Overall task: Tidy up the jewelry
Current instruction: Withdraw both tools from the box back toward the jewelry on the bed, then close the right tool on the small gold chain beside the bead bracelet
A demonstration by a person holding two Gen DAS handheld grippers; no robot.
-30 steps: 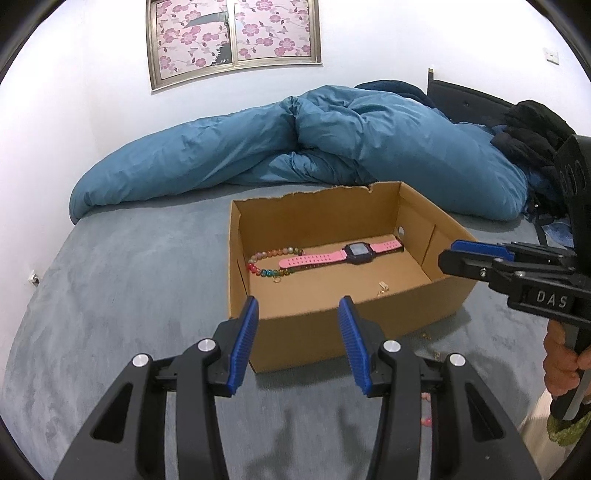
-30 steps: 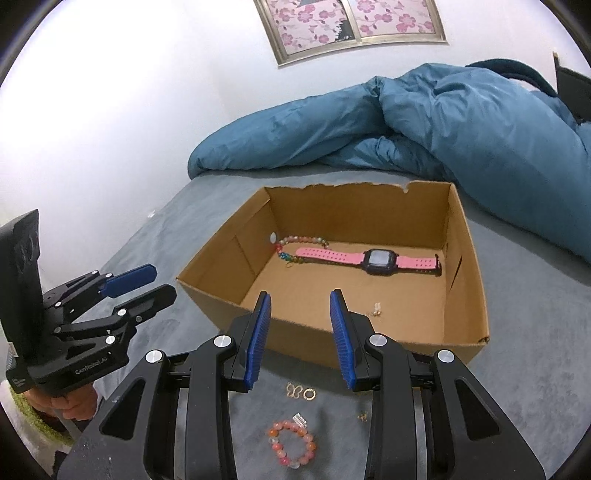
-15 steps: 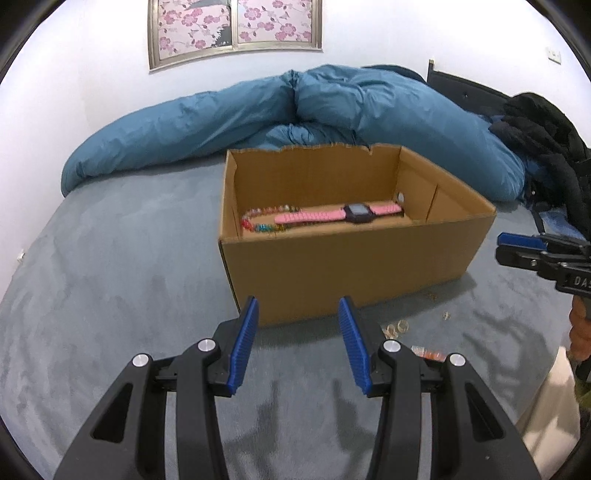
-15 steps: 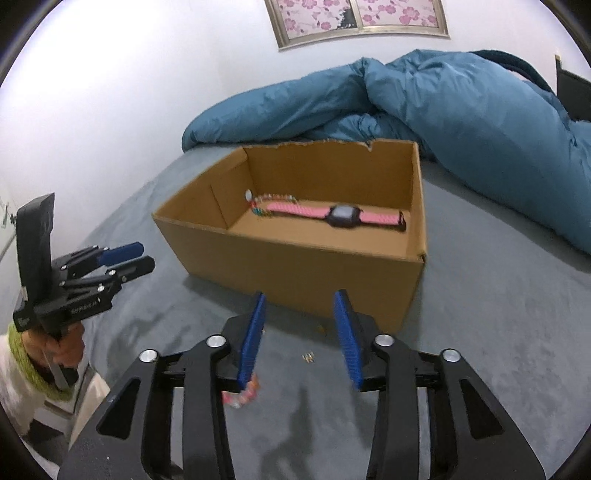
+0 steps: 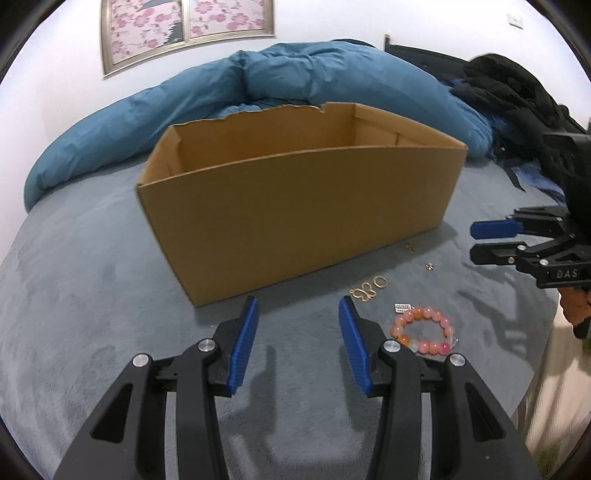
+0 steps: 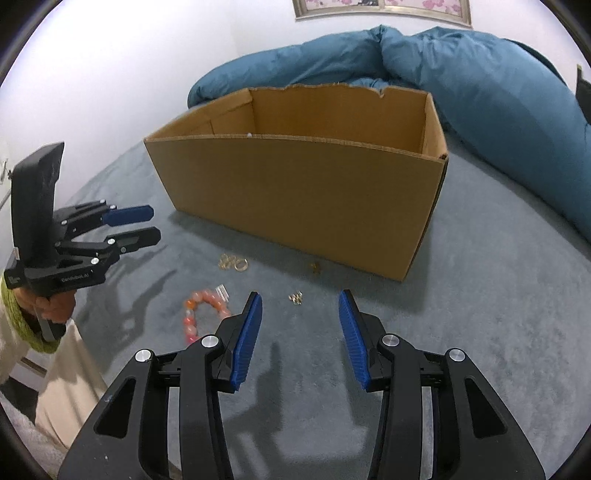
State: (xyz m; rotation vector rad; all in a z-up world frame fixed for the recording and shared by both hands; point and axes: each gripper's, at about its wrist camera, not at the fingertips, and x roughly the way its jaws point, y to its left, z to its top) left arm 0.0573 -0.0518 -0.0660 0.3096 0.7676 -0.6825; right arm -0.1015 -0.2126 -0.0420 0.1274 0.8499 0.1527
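A brown cardboard box point(image 5: 295, 206) point(image 6: 303, 199) stands on the grey bed cover; its near wall hides what lies inside. In front of it lie a pink-orange bead bracelet point(image 5: 423, 332) point(image 6: 201, 310), gold rings point(image 5: 367, 290) point(image 6: 232, 263), a small silver piece point(image 5: 402, 306) and tiny gold earrings point(image 6: 295, 297). My left gripper point(image 5: 299, 306) point(image 6: 153, 221) hangs open and empty, left of the bracelet. My right gripper point(image 6: 301, 299) point(image 5: 476, 242) is open and empty too, with the tiny earrings just beyond its tips.
A crumpled blue duvet point(image 5: 295, 81) lies behind the box. Dark clothes point(image 5: 517, 96) are piled at the back right. A flowered picture point(image 5: 184, 29) hangs on the white wall. The bed's near edge and a person's beige sleeve point(image 6: 62, 376) lie close by.
Both grippers have sunk toward the bed cover. The pink watch and bead string inside the box have dropped out of sight behind its near wall. The right jaws stand a little wider.
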